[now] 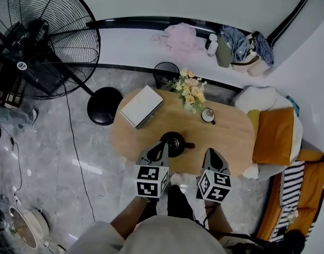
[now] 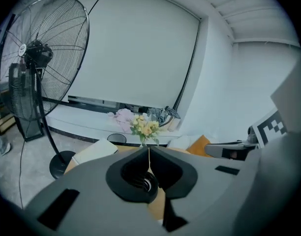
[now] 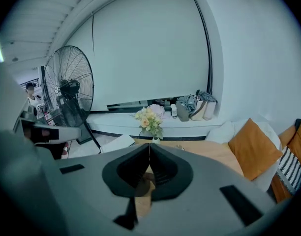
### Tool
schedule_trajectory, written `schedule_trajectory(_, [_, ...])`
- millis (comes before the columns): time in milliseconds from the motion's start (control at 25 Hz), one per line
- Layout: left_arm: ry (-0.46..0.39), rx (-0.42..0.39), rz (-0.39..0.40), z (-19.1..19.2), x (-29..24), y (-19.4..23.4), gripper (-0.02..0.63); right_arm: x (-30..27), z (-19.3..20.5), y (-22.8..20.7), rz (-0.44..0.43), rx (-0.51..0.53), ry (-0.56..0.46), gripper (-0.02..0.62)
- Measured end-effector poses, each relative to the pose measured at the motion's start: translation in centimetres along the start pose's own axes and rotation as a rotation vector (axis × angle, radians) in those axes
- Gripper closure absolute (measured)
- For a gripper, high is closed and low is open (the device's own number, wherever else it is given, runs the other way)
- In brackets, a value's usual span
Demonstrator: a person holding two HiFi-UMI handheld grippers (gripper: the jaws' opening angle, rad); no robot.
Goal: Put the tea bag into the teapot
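Observation:
A black teapot (image 1: 175, 143) stands near the front edge of the oval wooden table (image 1: 231, 136). My left gripper (image 1: 162, 146) is just left of the pot, its tips beside the pot's body, jaws shut with nothing between them. My right gripper (image 1: 211, 153) hovers over the table's front edge, to the right of the spout, also shut and empty. In the left gripper view the jaws (image 2: 149, 149) meet in a thin line, and part of the teapot (image 2: 146, 182) shows through the gap below. The right gripper (image 3: 149, 145) shows the same closed line. I cannot make out a tea bag in any view.
On the table are a white box (image 1: 142, 106), a vase of yellow flowers (image 1: 190, 93) and a small cup (image 1: 208, 115). A large standing fan (image 1: 51, 41) is at the left, a black bin (image 1: 165, 73) behind the table, and a sofa with an orange cushion (image 1: 274, 135) at the right.

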State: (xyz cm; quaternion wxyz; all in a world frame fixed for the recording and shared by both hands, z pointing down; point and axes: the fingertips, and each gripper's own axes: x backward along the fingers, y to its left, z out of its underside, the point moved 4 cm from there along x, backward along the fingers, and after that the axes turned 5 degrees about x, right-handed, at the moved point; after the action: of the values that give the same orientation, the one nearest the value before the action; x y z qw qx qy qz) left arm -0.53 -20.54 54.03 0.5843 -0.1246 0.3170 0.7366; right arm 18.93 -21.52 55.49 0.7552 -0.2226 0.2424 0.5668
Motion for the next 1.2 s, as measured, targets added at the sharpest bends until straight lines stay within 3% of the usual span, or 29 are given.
schedule_trajectory(320, [-0.150, -0.050, -0.052, -6.2, 3.0, 1.4, 0.586, 1.7, -4.6, 0.4, -0.010, 0.037, -0.090, 0.561])
schedule_trajectory(800, [-0.417, -0.102, -0.085, -16.1, 7.2, 3.2, 0.588, 5.0, -15.3, -1.3, 0.029, 0.095, -0.351, 0.561])
schedule_trajectory(1200, [-0.421, -0.110, -0.114, -17.0, 7.3, 4.5, 0.589, 5.2, -15.6, -2.4, 0.061, 0.056, -0.360, 0.561])
